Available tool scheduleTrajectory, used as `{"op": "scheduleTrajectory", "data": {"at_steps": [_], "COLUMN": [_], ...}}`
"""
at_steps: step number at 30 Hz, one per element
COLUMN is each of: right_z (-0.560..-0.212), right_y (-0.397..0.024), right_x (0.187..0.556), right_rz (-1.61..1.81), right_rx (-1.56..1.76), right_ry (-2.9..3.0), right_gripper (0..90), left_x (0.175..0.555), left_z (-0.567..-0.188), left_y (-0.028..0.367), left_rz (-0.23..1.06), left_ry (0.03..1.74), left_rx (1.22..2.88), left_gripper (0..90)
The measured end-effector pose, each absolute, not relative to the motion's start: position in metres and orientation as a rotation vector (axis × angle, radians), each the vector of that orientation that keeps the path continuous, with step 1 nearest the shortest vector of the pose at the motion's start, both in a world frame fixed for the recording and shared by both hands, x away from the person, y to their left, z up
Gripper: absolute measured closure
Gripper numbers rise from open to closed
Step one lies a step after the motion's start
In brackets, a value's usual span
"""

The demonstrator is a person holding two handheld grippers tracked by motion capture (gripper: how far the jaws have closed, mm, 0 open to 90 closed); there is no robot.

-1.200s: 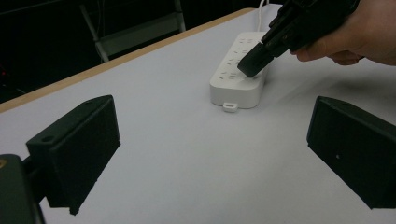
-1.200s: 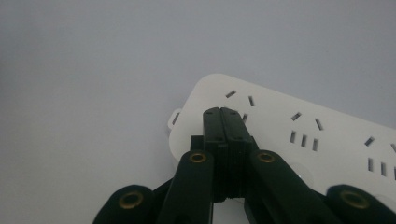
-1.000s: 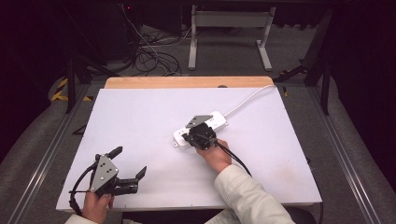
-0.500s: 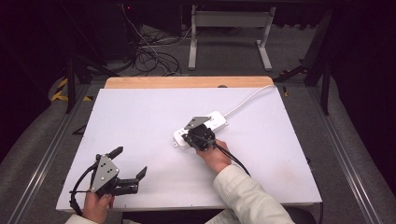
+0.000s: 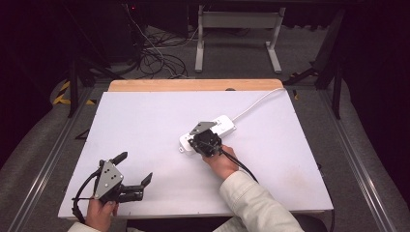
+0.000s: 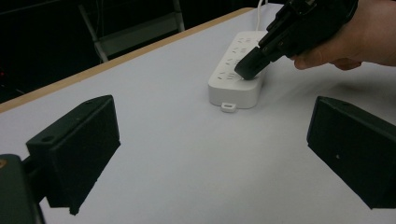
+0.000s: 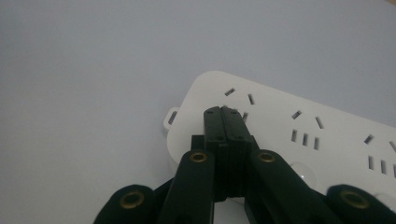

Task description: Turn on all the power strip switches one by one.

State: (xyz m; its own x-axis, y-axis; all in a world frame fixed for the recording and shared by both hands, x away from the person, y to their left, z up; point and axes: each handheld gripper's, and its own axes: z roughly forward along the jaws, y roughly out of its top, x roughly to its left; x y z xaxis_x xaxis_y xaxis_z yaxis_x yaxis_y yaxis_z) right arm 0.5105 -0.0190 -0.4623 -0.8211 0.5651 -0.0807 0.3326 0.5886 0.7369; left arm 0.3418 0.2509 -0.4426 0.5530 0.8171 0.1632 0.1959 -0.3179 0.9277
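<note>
— Both jaws of my right gripper [image 7: 223, 112] are clenched together on nothing, tips resting on the power strip [image 5: 208, 135] at its near end socket.
— And your left?
— Left gripper [image 5: 133, 169] released, jaws wide, by the desk's [image 5: 145, 121] near left corner. Strip lies mid-desk, cord [image 5: 256, 102] running to the far right.

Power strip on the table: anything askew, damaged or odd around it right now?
Nothing stands out. The power strip lies flat and diagonal on the white table, casing intact, its cord running to the far edge. The right gripper, jaws shut, has its tips on the strip's end sockets. The left gripper stands open, apart.
</note>
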Motion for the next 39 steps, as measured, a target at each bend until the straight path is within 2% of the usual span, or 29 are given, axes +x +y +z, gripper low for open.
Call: {"op": "scheduleTrajectory", "data": {"at_steps": [19,32,39], "right_z": [-0.463,-0.425,-0.417], "right_y": [-0.017,-0.021,-0.028], "right_x": [0.510,0.498,0.495], "right_rz": [1.077,1.204,1.235], "right_rx": [0.750,0.674,0.672], "right_ry": [2.495,2.479,2.469], "right_gripper": [90.0,90.0,90.0], "left_x": [0.342,0.343,0.343], "left_z": [-0.443,-0.442,-0.443], "left_y": [0.251,0.253,0.252], "left_rz": [0.796,0.798,0.797], "left_ry": [0.835,0.837,0.837], "left_rx": [1.815,1.810,1.812], "left_gripper": [3.0,3.0,2.9]}}
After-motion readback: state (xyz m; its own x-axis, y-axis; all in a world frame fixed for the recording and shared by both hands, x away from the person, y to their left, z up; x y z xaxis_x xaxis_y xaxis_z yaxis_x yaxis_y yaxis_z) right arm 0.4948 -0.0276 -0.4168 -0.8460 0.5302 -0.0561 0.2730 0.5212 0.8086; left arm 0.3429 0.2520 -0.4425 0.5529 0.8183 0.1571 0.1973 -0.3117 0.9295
